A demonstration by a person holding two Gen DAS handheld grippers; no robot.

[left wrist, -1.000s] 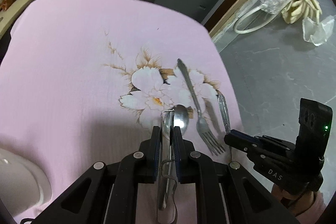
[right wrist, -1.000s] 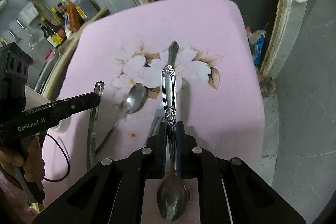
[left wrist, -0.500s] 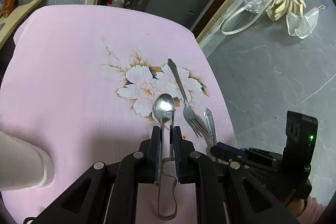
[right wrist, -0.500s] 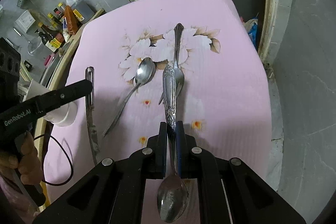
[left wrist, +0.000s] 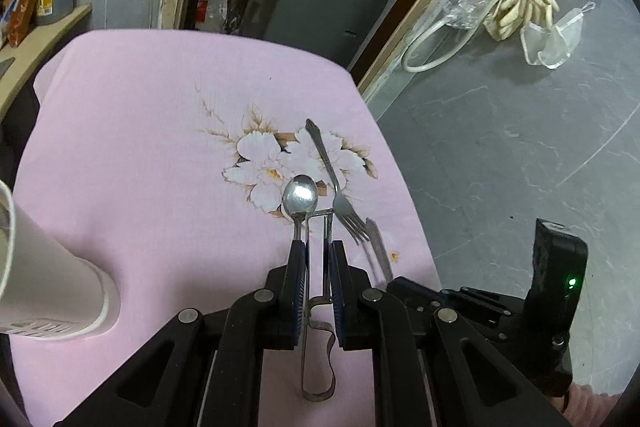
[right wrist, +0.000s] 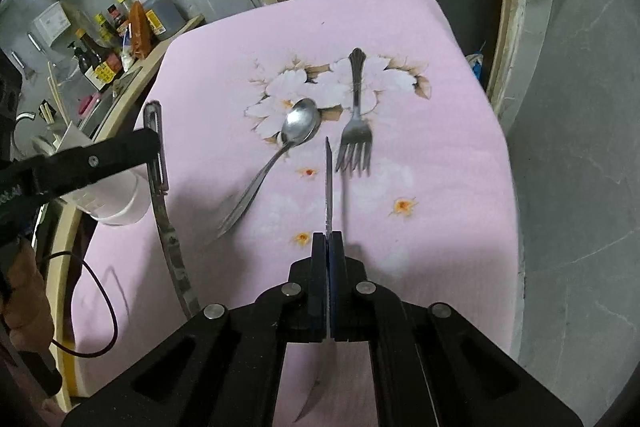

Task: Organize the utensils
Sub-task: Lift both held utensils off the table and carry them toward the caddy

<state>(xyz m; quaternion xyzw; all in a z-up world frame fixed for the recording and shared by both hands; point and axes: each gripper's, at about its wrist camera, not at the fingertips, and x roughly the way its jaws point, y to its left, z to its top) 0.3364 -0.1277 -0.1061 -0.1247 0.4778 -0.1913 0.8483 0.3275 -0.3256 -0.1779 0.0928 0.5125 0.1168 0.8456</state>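
Since a second ago your right gripper (right wrist: pixel 329 247) has rolled its spoon (right wrist: pixel 328 187) from flat to edge-on, and both grippers have drawn back from the flowers; the cup (left wrist: pixel 52 279) now fills the left view's edge. Your right jaws have just closed fully on the thin steel handle, bowl below the pads. Your left gripper (left wrist: pixel 318 255) holds narrow on a wire-framed peeler (left wrist: pixel 316 327). A polished spoon (left wrist: pixel 300 197) and fork (left wrist: pixel 340 195) lie beyond your fingertips on the pink cloth (left wrist: pixel 140 147).
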